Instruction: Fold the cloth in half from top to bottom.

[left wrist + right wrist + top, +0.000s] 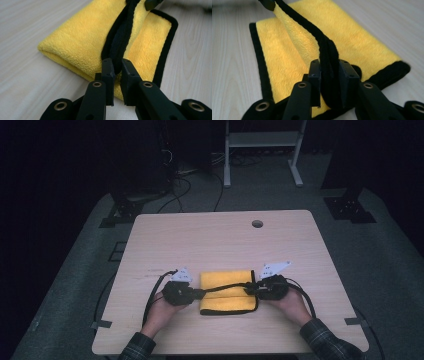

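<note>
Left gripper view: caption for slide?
Left tool pinches the black-trimmed edge of a folded yellow microfiber cloth on the wooden table.

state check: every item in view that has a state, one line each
Yellow fleece cloth with black trim: folded, lying on the table, its top layer's black edge lifted and stretched between both grippers.
Left gripper: shut on the cloth's black edge.
Right gripper: shut on the cloth's black edge at the opposite end.
Light wooden table: bears the cloth, round cable hole open.
</note>
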Motion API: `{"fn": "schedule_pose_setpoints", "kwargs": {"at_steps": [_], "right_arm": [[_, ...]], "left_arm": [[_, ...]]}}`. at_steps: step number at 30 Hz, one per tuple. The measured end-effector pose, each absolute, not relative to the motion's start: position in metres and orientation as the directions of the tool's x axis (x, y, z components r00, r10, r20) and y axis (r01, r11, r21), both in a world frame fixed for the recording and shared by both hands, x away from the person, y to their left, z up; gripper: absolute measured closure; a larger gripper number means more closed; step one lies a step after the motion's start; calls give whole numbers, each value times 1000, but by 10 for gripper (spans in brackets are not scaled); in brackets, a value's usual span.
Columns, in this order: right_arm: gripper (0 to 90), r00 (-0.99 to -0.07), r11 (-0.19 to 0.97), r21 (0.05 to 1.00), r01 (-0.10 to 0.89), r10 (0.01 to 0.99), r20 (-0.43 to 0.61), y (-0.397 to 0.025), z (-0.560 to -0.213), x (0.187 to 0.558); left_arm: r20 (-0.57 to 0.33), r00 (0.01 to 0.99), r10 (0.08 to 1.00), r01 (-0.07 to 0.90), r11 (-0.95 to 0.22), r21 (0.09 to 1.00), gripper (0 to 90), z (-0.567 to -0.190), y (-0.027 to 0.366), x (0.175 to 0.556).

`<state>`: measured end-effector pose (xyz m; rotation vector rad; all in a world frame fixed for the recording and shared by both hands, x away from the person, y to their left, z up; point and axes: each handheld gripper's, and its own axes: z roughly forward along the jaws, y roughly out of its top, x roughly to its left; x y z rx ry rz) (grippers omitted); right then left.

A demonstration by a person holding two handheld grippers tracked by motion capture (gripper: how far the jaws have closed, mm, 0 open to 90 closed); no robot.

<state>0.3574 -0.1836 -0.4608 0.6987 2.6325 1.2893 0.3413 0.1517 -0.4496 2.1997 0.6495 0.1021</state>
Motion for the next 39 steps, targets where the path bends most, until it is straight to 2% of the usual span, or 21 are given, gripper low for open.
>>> {"fn": "schedule_pose_setpoints", "kwargs": {"at_steps": [5,9,11,14,18,23,30,35,39], "right_arm": [[660,-885,540,759,363,456,98,-185,-466,349],[578,-885,528,767,365,451,111,-188,-459,342],[566,-885,512,781,358,453,109,-192,-452,338],[589,-883,454,821,345,453,120,-205,-437,330],[671,-875,422,845,328,474,103,-215,-427,329],[728,-862,413,852,321,500,82,-213,-428,340],[753,-846,395,859,326,528,79,-198,-434,366],[755,-843,429,829,360,530,91,-189,-446,380],[770,-872,495,794,352,481,86,-183,-457,371]], "left_arm": [[-125,871,474,413,-570,710,800,-456,148,332],[-131,870,475,406,-541,737,713,-449,152,327],[-124,874,469,388,-522,760,705,-440,157,324],[-119,877,465,361,-477,801,702,-424,163,320],[-101,874,475,347,-465,814,738,-418,164,323],[-96,868,488,352,-465,812,779,-420,159,339],[-108,862,495,377,-483,790,795,-435,132,370],[-97,883,459,370,-554,746,794,-450,114,367],[-94,892,442,364,-580,728,794,-456,114,354]]}}
